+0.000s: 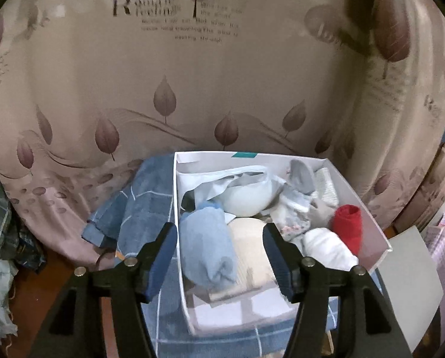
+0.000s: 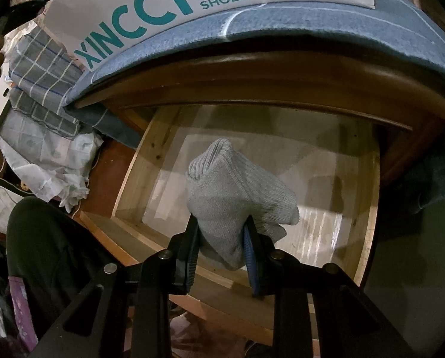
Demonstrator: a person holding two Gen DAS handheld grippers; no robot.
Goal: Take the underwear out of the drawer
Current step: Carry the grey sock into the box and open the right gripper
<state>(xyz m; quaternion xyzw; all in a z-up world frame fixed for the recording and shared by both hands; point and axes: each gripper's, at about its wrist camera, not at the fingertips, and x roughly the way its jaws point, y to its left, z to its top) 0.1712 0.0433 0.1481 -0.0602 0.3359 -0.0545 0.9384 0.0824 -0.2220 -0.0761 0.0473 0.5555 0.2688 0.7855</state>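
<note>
Inside, the open wooden drawer (image 2: 326,208) looks bare, and above it the right claw (image 2: 222,238) is clamped on folded grey ribbed-knit underwear (image 2: 234,191). Over the white cardboard shoebox (image 1: 368,220) of rolled garments, the left claw (image 1: 219,238) gapes empty.

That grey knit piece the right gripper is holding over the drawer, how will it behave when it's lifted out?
Probably floppy: the grey knit piece bunches and folds around the right gripper, so the loose end would likely dangle. It looks light, held by one pinch. The ribbed fabric should grip rather than slip.
</note>
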